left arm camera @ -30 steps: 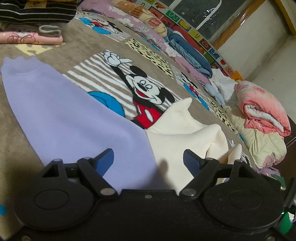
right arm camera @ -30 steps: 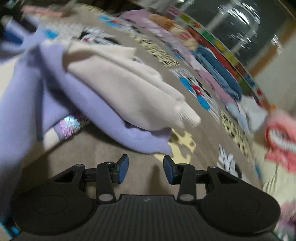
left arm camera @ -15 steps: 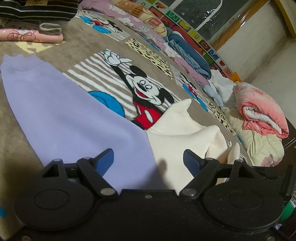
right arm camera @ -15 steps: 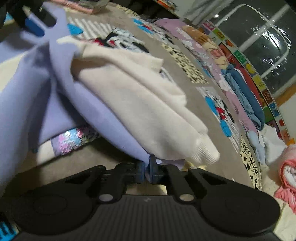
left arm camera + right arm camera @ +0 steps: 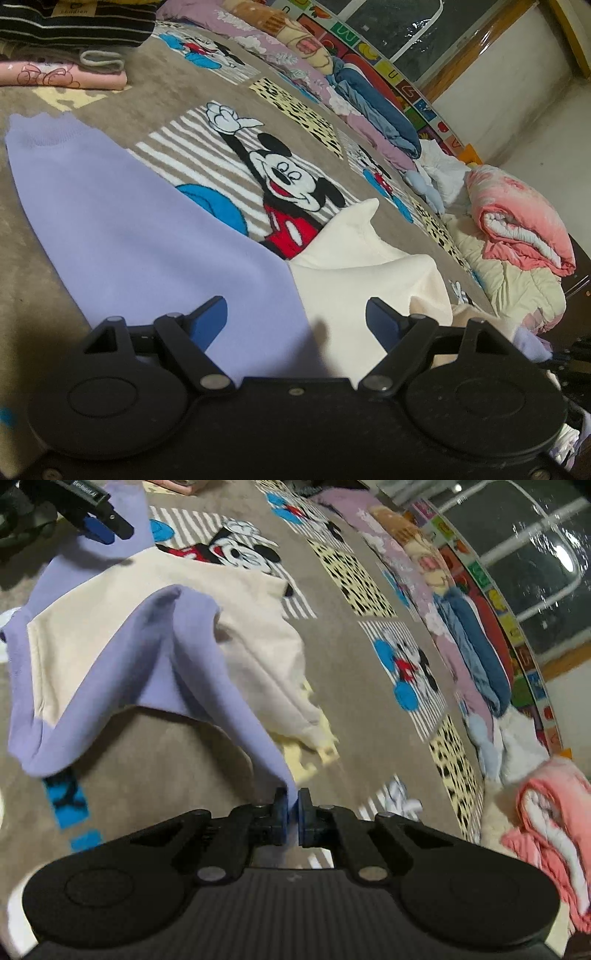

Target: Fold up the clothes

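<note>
Lilac-and-cream sweatshirt [image 5: 122, 646] spread on the cartoon-mouse blanket [image 5: 369, 686], partly flat, partly lifted. Lilac sleeve [image 5: 110, 221] lying flat and straight on the blanket, cuff at the far end, just beside the big mouse figure [image 5: 291, 192] printed there. Cream body panel [image 5: 354, 258] rumpled next to that same figure, one corner poking up. In the right wrist view, a lilac edge drawn up from the sweatshirt into a taut ridge, the cloth tented above the blanket, a cream sleeve drooping off its far side.

Right gripper [image 5: 291, 812] angled steeply down toward the blanket, raised above it, pads pinched tight on the lilac edge, only a thin fold of cloth between the blue fingertips [image 5: 281, 814]. Slight motion blur across this view.

Left gripper [image 5: 295, 321] tilted gently downward, low over the sweatshirt where lilac meets cream, jaws spread wide, nothing between the blue pads [image 5: 210, 321], cloth visible beneath the gap; touching the fabric or hovering just above it, cannot tell. Seen also from the right wrist view at the sweatshirt's far corner [image 5: 99, 524].

Beyond the sweatshirt: folded clothes stack [image 5: 66, 48] near the sleeve cuff; rolled pink quilt [image 5: 517, 221] off the blanket's far side; row of folded bedding [image 5: 369, 92] along the blanket's edge beneath a window [image 5: 388, 26].
</note>
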`<action>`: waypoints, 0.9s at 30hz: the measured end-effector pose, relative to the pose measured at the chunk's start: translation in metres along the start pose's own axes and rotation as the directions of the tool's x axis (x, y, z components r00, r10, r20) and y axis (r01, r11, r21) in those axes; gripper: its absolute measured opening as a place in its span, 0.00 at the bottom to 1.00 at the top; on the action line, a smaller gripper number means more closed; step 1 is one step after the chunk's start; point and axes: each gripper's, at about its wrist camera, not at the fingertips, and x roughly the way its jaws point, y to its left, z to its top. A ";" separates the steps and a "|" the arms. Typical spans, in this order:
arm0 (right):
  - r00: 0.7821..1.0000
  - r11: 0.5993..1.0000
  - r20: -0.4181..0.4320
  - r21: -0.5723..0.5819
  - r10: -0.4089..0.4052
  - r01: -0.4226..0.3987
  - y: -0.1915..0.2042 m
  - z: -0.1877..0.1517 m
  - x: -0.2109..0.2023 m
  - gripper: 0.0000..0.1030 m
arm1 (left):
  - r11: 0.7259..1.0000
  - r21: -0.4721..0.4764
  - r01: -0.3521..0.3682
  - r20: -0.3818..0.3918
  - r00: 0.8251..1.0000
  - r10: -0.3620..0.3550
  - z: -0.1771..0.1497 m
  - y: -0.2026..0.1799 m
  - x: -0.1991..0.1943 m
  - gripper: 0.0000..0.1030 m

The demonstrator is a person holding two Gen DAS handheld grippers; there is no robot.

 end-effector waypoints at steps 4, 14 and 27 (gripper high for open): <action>0.998 1.000 -0.070 -0.015 0.001 -0.002 -0.017 -0.015 -0.010 0.06 | 1.000 -0.004 -0.002 0.003 1.000 0.002 0.001 0.001 -0.002 0.80; 0.960 0.992 -0.250 0.060 0.127 -0.115 -0.065 -0.026 0.059 0.07 | 1.000 0.020 -0.014 -0.007 1.000 0.014 -0.001 0.001 0.004 0.80; 0.995 0.911 -0.092 0.412 0.039 0.002 -0.096 -0.031 0.141 0.50 | 0.999 0.043 -0.008 -0.006 1.000 0.008 -0.002 0.003 0.008 0.80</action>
